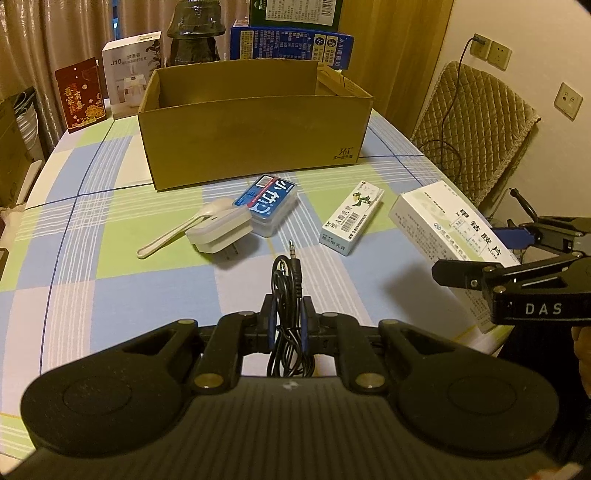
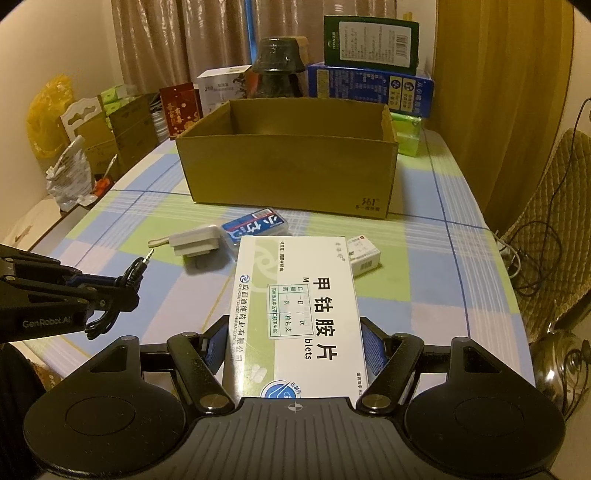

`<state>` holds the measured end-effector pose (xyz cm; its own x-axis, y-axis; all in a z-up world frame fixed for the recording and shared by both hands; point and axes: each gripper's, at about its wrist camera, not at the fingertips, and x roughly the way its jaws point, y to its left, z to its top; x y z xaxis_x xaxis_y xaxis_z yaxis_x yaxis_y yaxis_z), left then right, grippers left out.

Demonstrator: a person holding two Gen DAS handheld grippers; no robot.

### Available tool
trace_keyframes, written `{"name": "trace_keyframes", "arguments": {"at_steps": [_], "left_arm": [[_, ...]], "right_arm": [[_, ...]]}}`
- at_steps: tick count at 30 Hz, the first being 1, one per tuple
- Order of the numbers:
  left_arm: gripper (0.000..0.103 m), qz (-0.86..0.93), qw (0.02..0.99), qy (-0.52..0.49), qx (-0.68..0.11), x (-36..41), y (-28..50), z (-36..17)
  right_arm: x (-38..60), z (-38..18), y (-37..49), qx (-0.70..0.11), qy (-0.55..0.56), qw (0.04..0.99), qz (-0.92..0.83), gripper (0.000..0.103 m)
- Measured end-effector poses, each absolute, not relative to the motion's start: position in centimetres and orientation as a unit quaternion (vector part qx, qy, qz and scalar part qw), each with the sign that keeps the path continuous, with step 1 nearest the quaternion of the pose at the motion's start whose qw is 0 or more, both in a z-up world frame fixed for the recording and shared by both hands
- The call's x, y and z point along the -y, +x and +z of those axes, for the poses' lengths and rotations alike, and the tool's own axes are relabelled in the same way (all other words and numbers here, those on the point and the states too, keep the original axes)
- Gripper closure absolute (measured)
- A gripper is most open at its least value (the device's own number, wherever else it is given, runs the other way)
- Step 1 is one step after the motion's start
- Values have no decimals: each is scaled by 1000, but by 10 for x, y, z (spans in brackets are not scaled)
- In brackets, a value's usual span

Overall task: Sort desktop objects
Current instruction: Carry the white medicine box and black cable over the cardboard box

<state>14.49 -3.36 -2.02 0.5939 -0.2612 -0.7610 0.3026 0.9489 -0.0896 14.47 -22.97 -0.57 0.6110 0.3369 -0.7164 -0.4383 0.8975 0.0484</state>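
Note:
My left gripper [image 1: 287, 308] is shut on a coiled black audio cable [image 1: 288, 273], its jack plug pointing up and away. From the right wrist view that cable [image 2: 129, 278] shows at the left, in the left gripper [image 2: 125, 291]. My right gripper [image 2: 293, 343] is shut on a large white medicine box [image 2: 299, 310], held above the table; the same box [image 1: 448, 236] appears at the right of the left wrist view. An open cardboard box [image 1: 255, 122] stands at mid-table. Before it lie a white spoon [image 1: 177, 229], a white charger [image 1: 219, 230], a blue-labelled case [image 1: 267, 205] and a small ointment box [image 1: 352, 216].
The checked tablecloth [image 1: 110, 258] covers the table. Behind the cardboard box stand a red carton [image 1: 79, 94], a white carton [image 1: 131, 72], a dark pot [image 1: 195, 29] and stacked blue and green boxes [image 1: 291, 40]. A padded chair [image 1: 476, 125] stands at the right; clutter [image 2: 96, 140] at the left.

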Motion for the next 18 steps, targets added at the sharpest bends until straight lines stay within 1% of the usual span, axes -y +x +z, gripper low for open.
{"name": "trace_keyframes", "arguments": {"at_steps": [18], "left_arm": [[94,-164,894,40,-414,35,176,-12]], "right_arm": [[225,0,168,-374,-74,898,218,35]]}}
